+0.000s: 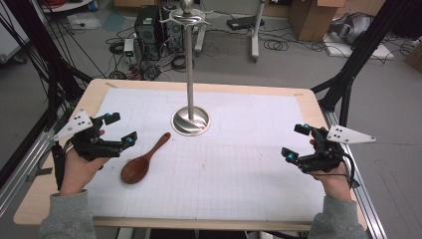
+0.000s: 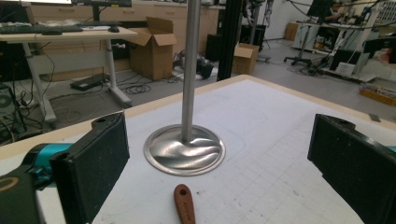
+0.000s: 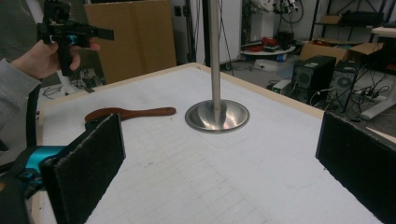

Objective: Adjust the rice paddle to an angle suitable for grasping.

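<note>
A dark wooden spoon (image 1: pixel 143 160) lies flat on the white gridded mat, bowl toward me, handle pointing at the stand; its handle end (image 2: pixel 184 204) lies between my left jaws' line of sight, and the whole spoon (image 3: pixel 128 113) shows from the right. A steel stand (image 1: pixel 190 119) with a round base (image 2: pixel 184 149) (image 3: pixel 217 116) and tall pole rises at mid-table. My left gripper (image 1: pixel 121 129) hovers open just left of the spoon, nothing between its jaws. My right gripper (image 1: pixel 296 142) is open over the mat's right edge, holding nothing.
The mat (image 1: pixel 224 164) covers most of the wooden table (image 1: pixel 30 209). Black frame struts stand at both sides. Computer towers, cables and cardboard boxes lie on the floor beyond the far edge.
</note>
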{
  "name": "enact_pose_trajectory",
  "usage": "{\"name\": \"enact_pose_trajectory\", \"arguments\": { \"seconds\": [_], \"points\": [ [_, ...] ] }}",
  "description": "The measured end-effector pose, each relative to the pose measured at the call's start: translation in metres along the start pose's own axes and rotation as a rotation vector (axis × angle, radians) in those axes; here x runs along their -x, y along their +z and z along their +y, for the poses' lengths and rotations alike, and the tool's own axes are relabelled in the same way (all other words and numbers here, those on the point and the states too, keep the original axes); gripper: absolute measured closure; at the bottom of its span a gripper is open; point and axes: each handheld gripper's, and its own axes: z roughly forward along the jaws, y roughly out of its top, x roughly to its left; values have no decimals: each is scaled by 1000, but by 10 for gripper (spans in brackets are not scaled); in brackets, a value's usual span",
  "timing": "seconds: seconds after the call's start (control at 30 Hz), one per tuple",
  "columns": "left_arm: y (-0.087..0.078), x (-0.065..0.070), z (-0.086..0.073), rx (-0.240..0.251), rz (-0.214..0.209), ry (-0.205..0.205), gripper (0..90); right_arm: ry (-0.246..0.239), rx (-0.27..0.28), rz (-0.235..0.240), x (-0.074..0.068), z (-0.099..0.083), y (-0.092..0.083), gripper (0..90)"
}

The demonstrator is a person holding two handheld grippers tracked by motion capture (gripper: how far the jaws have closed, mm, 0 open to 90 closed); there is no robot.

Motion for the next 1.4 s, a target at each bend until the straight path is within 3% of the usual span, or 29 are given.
{"name": "enact_pose_trajectory", "arguments": {
  "seconds": [0.23,0.43,0.5,0.53,0.63,0.67,1.03,1.2,1.4],
  "points": [
    [6,-2,-3,-35,18,34,69,-4,-8,-3,-1,-1,2,0],
    [11,-3,-6,-51,46,48,168,8,-18,-10,-1,-3,0,0],
    [14,-4,-7,-67,70,57,226,12,-20,-14,-1,-4,0,0],
    [15,-5,-8,-71,121,74,262,6,-19,-14,-1,-5,-1,0],
    [16,-6,-8,-67,148,77,358,12,-22,-15,-1,-5,-1,0],
    [15,-8,-8,-60,167,61,414,9,-18,-13,-1,-5,-2,0],
    [26,-12,-14,-107,178,12,790,12,-31,-22,-1,-10,-7,0],
    [33,-12,-17,-146,178,6,881,2,-46,-13,-5,-10,-8,0],
    [41,-13,-23,-191,189,17,893,9,-54,-13,-4,-12,-7,0]
  ]
}}
